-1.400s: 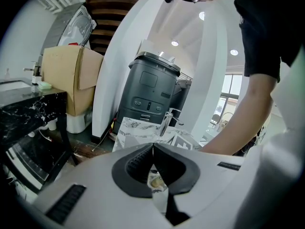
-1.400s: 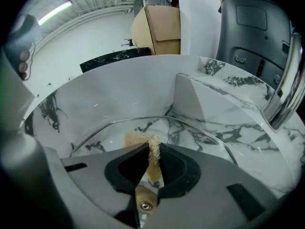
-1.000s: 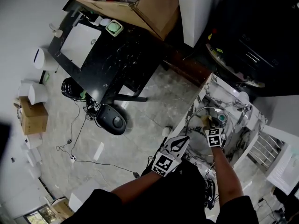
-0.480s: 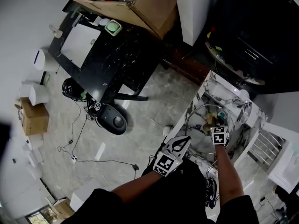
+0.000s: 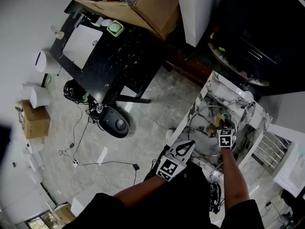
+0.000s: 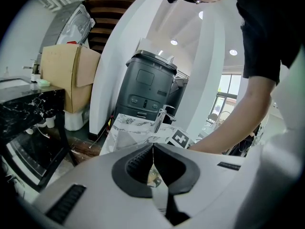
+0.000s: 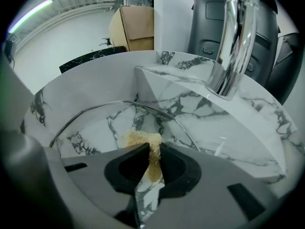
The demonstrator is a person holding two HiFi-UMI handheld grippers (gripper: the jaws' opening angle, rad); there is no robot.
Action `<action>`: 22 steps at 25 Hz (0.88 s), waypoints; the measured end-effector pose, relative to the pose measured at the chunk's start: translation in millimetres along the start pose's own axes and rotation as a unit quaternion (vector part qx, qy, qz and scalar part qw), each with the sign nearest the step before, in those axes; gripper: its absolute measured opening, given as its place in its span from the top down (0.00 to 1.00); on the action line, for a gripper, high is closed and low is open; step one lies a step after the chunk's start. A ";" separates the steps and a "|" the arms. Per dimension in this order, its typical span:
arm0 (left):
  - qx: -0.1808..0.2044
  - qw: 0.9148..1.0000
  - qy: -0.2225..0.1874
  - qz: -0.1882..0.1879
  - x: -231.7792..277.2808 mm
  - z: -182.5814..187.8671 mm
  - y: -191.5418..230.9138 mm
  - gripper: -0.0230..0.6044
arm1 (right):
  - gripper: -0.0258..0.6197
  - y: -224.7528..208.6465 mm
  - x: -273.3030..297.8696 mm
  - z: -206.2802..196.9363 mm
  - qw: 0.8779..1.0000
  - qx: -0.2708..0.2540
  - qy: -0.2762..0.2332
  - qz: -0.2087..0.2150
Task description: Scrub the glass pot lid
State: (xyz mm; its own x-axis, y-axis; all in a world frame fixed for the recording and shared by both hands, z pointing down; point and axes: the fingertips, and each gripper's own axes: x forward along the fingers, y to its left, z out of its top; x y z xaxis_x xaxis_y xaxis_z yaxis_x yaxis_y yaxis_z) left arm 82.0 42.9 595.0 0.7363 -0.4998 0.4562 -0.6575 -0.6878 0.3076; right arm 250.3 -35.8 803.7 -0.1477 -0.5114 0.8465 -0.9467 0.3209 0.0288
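The glass pot lid (image 5: 202,128) lies in the marble sink, its metal rim arcing across the right gripper view (image 7: 119,102). My right gripper (image 7: 151,150) is shut on a tan scrub sponge (image 7: 143,138), which presses on the glass. In the head view the right gripper (image 5: 222,128) reaches over the lid's far-right part. My left gripper (image 5: 189,142) sits at the lid's near-left edge. Its jaws (image 6: 152,149) are closed with a thin pale sliver between them that looks like the lid's rim. The right gripper's marker cube (image 6: 180,138) shows beyond them.
A chrome faucet (image 7: 231,37) stands over the sink's right side (image 5: 249,109). The marble sink counter (image 5: 209,90) is narrow. A dark bin (image 6: 147,89) stands behind it. On the floor to the left are a black table (image 5: 109,56), a cardboard box (image 5: 143,4) and cables.
My right gripper has slid a little to the right across the lid with the sponge. The left gripper has stayed at the lid's edge.
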 end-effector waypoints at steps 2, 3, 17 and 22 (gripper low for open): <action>0.001 1.000 0.000 0.001 -1.3 -1.5 -1.8 0.94 | 0.86 -3.2 -2.4 -2.9 1.000 0.003 0.002 -0.005; 0.002 1.000 0.000 0.001 -1.6 -2.4 -2.8 0.94 | 0.86 -4.9 -2.9 -4.3 1.000 0.003 0.002 -0.007; 0.008 1.000 -0.005 0.004 -8.6 -6.0 -11.8 0.94 | 0.86 -26.5 -15.9 -21.8 0.999 -0.007 0.012 -0.040; 0.008 1.000 -0.005 0.005 -14.1 -8.2 -16.8 0.94 | 0.86 -29.6 -22.6 -30.8 0.999 -0.018 0.020 -0.044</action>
State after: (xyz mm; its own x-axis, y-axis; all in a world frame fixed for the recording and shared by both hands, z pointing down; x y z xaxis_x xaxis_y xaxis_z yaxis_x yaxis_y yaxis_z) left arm 81.4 65.9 590.2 0.7317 -0.5115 0.4505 -0.6617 -0.6917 0.2893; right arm 290.6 -9.2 800.1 -0.0515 -0.5074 0.8602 -0.9442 0.3052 0.1235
